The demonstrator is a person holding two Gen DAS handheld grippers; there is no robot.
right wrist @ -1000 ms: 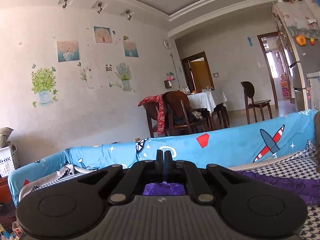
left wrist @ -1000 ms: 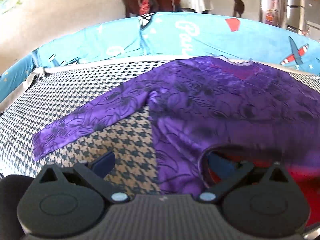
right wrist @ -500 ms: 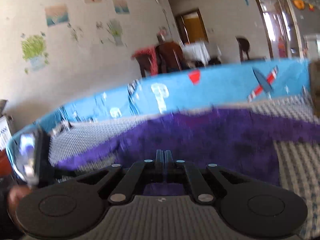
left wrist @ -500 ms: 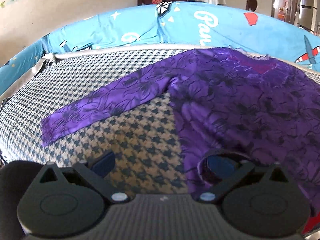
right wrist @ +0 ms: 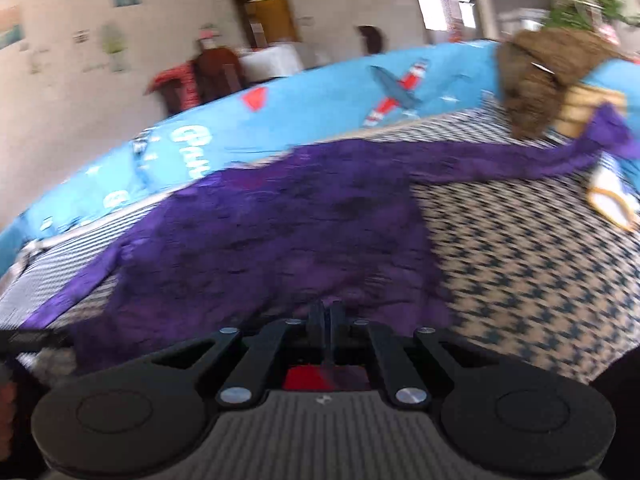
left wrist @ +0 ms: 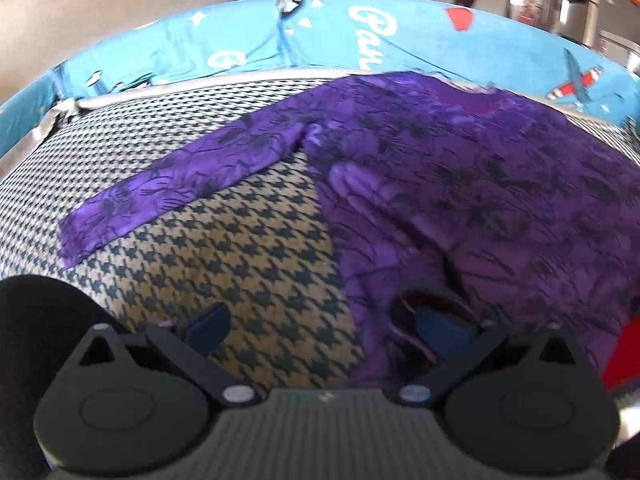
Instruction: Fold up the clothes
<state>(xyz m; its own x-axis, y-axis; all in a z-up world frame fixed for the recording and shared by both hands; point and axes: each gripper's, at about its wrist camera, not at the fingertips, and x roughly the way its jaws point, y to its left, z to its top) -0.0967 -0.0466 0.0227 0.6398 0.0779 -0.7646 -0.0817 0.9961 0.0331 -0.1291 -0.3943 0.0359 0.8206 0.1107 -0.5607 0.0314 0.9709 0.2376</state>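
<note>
A purple long-sleeved top (left wrist: pixel 460 184) with a dark floral print lies spread flat on a houndstooth-patterned surface (left wrist: pixel 248 272), its left sleeve (left wrist: pixel 168 188) stretched out to the left. My left gripper (left wrist: pixel 320 322) is open at the top's near left hem corner; its right finger (left wrist: pixel 436 324) sits under a lifted fold of cloth. My right gripper (right wrist: pixel 327 316) is shut on the near hem of the top (right wrist: pixel 280 232). The right sleeve (right wrist: pixel 520 160) runs toward the far right.
A blue printed sheet (left wrist: pixel 360 28) covers the back edge of the surface. A brown fuzzy item (right wrist: pixel 536 80) and a white and orange cloth (right wrist: pixel 612 196) lie at the far right. Red fabric (left wrist: pixel 624 356) shows at the near right. Chairs and a table stand behind.
The right gripper has tipped down from facing the wall to facing the top, still shut on the hem. The left gripper has moved forward and slightly left along the hem.
</note>
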